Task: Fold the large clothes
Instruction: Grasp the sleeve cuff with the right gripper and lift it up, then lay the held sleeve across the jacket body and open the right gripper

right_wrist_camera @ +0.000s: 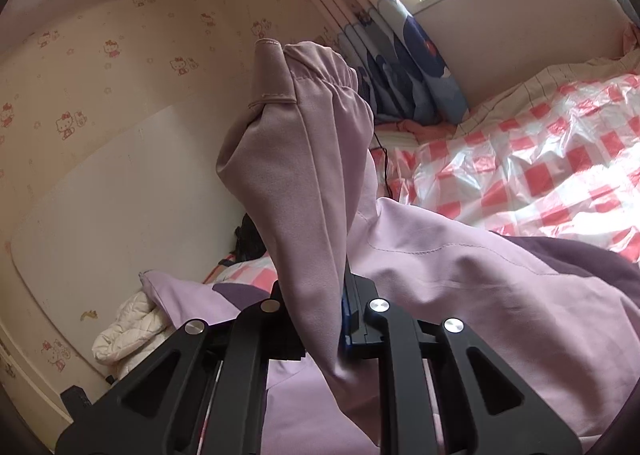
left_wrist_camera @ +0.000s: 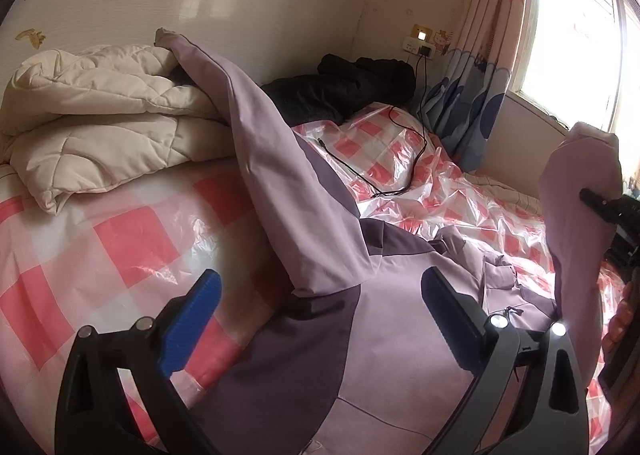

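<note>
A lilac and dark purple jacket [left_wrist_camera: 384, 335] lies spread on the bed. One sleeve [left_wrist_camera: 256, 127] runs up to the far left, onto a cream quilt. My left gripper [left_wrist_camera: 320, 319] hangs open just over the jacket's body, its blue pads [left_wrist_camera: 192, 319] wide apart and gripping nothing. At the right edge of the left wrist view, my right gripper [left_wrist_camera: 600, 207] holds the other sleeve [left_wrist_camera: 576, 215] lifted. In the right wrist view that sleeve [right_wrist_camera: 300, 183] stands up between the fingers, cuff on top, with the right gripper [right_wrist_camera: 324, 311] shut on it.
A red and white check plastic sheet [left_wrist_camera: 100, 247] covers the bed. The cream quilt [left_wrist_camera: 100, 115] is piled at the far left, and a black garment [left_wrist_camera: 348, 87] lies by the wall. A black cable [left_wrist_camera: 400, 159] trails from a wall socket. A curtain [left_wrist_camera: 468, 95] hangs by the bright window.
</note>
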Demonstrator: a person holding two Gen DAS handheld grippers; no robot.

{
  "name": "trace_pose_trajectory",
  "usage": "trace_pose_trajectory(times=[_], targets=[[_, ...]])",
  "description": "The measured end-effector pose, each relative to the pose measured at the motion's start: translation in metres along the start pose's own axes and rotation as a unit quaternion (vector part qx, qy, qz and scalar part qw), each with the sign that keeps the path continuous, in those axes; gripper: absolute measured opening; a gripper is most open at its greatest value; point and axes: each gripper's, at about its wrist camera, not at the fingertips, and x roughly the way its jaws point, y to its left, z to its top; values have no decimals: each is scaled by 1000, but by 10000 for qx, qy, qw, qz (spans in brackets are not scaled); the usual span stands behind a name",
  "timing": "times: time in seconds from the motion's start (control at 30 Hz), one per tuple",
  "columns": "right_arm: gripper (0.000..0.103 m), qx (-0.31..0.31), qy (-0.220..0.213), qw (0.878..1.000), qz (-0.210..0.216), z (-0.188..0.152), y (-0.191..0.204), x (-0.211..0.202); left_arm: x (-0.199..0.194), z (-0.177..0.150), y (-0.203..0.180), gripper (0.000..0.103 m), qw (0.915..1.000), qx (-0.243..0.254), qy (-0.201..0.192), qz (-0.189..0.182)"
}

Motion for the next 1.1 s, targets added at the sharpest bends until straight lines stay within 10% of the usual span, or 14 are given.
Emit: trace_pose_trajectory(times=[0.5, 0.7, 0.87, 1.1], targets=[[13, -77, 1327, 9902, -423, -111, -22, 101, 14, 3, 23, 96, 9980, -535, 349, 14], [35, -1, 2095, 9762, -559, -157, -38, 133, 16, 4, 34, 96, 9963, -750, 418, 49], [87, -89, 2693, 9625, -305, -158, -18, 137, 19, 4, 35, 96, 9957, -784, 483, 44], [93, 814, 2186, 9706, 587, -146, -7, 146, 19, 4, 34, 96, 9955, -817, 478, 33]])
